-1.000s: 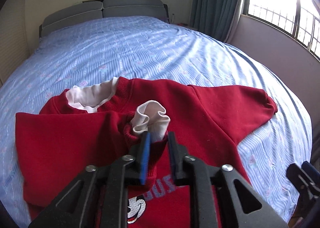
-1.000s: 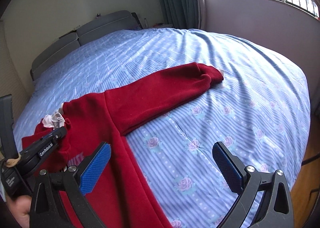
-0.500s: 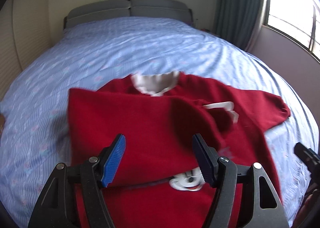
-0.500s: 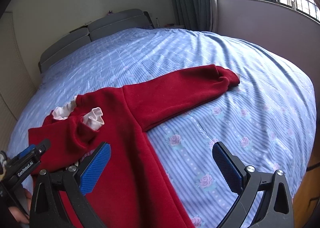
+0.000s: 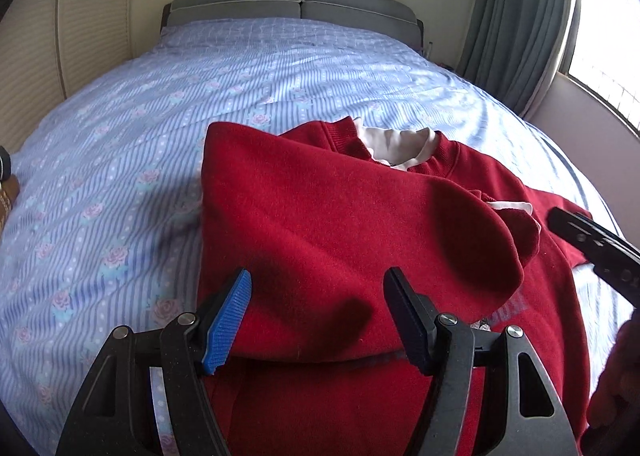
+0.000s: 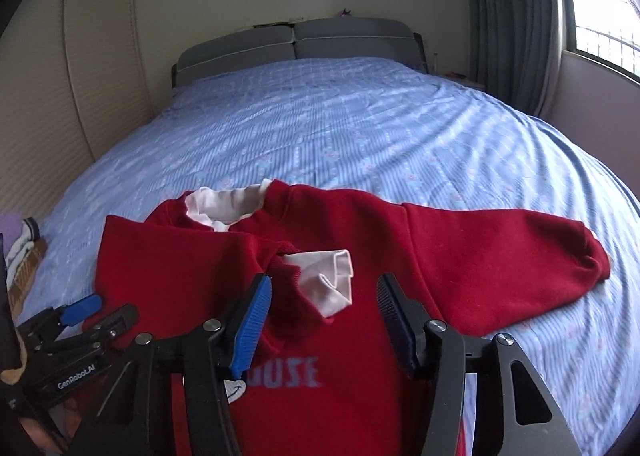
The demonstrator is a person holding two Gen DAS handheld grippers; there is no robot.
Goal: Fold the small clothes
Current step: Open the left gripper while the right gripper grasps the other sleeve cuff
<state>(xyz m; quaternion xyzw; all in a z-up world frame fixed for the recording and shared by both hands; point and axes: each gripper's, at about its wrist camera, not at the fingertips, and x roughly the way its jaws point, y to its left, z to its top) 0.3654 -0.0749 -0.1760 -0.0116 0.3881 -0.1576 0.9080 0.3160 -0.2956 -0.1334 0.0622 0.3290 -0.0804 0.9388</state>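
Note:
A red sweatshirt (image 5: 328,224) with a white collar lies on the bed; it also shows in the right wrist view (image 6: 360,336). Its left sleeve (image 6: 224,268) is folded across the chest, its white cuff lining (image 6: 328,280) showing. The right sleeve (image 6: 500,252) lies stretched out to the right. My left gripper (image 5: 318,316) is open and empty, low over the folded sleeve. My right gripper (image 6: 324,324) is open and empty above the chest, just below the cuff. The left gripper also shows in the right wrist view (image 6: 76,320).
The bed has a blue striped floral sheet (image 6: 360,128) and a grey headboard (image 6: 296,44). A curtain (image 6: 516,16) and window are at the right. A small pile of cloth (image 6: 24,244) lies at the bed's left edge.
My left gripper let go of the sleeve cuff, opened, and moved left. The sleeve now lies across the chest. My right gripper swung left over the sweatshirt and narrowed somewhat.

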